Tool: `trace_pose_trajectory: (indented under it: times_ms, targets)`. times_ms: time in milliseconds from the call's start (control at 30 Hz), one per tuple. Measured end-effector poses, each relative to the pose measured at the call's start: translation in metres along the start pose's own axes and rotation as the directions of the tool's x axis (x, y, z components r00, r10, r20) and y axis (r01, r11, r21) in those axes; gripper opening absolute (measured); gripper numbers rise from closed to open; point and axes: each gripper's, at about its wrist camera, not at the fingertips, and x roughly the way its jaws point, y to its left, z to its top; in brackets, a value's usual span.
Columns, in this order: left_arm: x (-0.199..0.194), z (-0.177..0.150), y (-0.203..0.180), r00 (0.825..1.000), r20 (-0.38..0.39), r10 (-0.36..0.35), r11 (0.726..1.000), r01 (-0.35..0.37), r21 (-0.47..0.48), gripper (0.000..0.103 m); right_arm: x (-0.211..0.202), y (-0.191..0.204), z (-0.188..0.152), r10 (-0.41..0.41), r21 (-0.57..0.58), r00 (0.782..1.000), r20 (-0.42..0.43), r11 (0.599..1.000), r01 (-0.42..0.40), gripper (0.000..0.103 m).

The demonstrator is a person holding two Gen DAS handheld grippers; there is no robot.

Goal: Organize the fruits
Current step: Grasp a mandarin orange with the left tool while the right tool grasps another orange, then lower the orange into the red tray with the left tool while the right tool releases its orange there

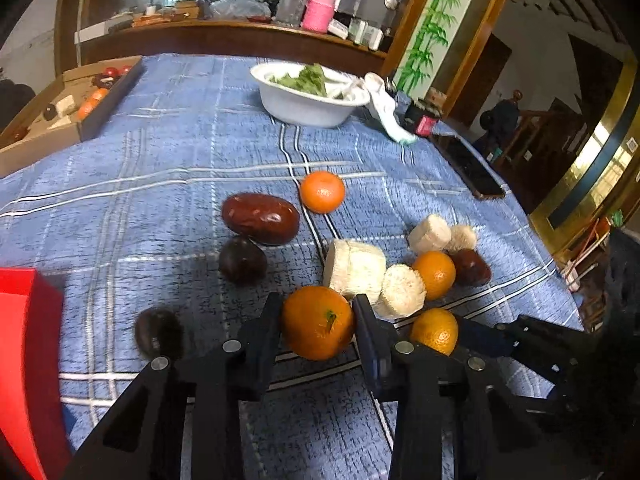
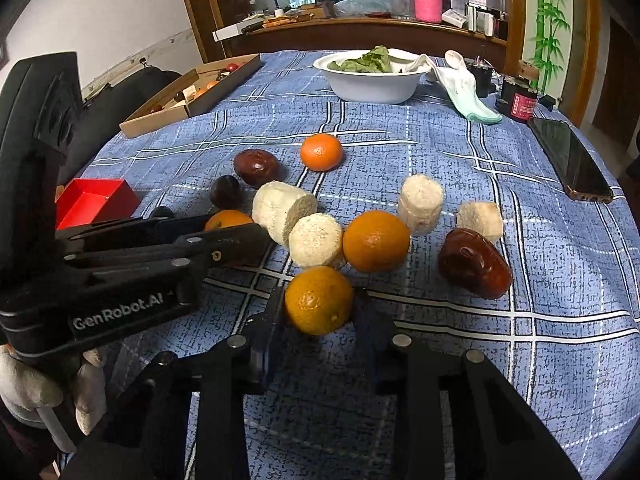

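Observation:
My left gripper point(image 1: 318, 322) is shut on a tangerine point(image 1: 318, 324); it also shows in the right wrist view point(image 2: 228, 219). My right gripper point(image 2: 319, 306) is shut on another tangerine point(image 2: 319, 300), seen in the left wrist view point(image 1: 435, 330). Loose on the blue cloth lie more tangerines point(image 2: 376, 241) point(image 2: 321, 152), white banana pieces point(image 2: 316, 240) point(image 2: 421, 203), red dates point(image 2: 474, 263) point(image 2: 256, 166) and dark plums point(image 2: 225, 191). A red box point(image 2: 96, 200) stands at the left.
A white bowl point(image 2: 374, 80) of greens stands at the back. A cardboard tray point(image 2: 192, 96) with fruit is at the back left. A phone point(image 2: 570, 156), a dark jar point(image 2: 518, 102) and a sock point(image 2: 466, 84) lie at the right.

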Motion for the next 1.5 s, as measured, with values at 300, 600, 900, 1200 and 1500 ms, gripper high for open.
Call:
trace_pose_trajectory:
  times_ms: [300,600,900,1200,1500]
  targets:
    - [-0.11,-0.027,0.049,0.989,0.146,-0.016,0.982,0.043,-0.185,0.036,-0.041,0.016,0.0,0.099,0.046,0.994,0.053,0.994,-0.102,0.031]
    - [-0.203,-0.087,0.162,0.947,0.209,0.244,0.903,-0.143,-0.405,0.037,-0.07,0.114,0.01,0.21,-0.113,0.976,0.055,0.973,-0.203,0.032]
    - [-0.201,-0.12,0.231,0.931,0.131,0.341,0.825,-0.229,-0.517,0.037,-0.032,0.223,0.026,0.276,-0.242,0.96,-0.053,0.929,-0.281,0.032]
    - [-0.193,-0.124,0.243,0.936,0.115,0.331,0.83,-0.231,-0.508,0.037,0.024,0.283,0.018,0.237,-0.316,0.957,-0.165,0.907,-0.279,0.032]
    - [-0.198,-0.124,0.244,0.944,0.116,0.307,0.823,-0.203,-0.53,0.038,0.039,0.294,0.016,0.218,-0.339,0.961,-0.167,0.903,-0.264,0.033]
